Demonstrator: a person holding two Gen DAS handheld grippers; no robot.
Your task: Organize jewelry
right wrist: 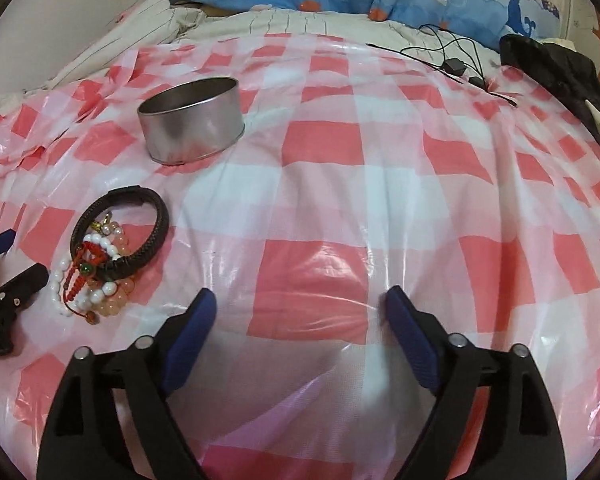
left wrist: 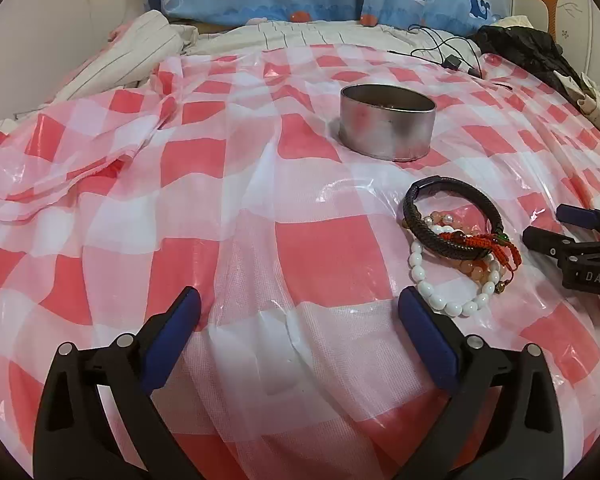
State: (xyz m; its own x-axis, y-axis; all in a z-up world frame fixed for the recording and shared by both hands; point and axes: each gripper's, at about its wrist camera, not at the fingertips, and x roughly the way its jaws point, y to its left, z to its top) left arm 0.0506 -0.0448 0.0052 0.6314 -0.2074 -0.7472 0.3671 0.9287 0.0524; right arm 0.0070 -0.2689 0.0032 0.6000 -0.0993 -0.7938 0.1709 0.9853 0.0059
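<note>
Several bracelets [left wrist: 457,240] lie heaped on the checked sheet [left wrist: 220,184], at five o'clock from the metal tin [left wrist: 387,126], so sorting is apparently unstarted. Both the left gripper [left wrist: 300,316] and right gripper [right wrist: 300,312] stand apart, holding nothing. Inside, the tin is hard to read.

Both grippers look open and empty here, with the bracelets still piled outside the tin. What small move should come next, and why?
Probably bring the left gripper right, over the white bead bracelet nearest its right finger. The metal tin stands open behind the pile; the jaws are wide with nothing between them.
</note>
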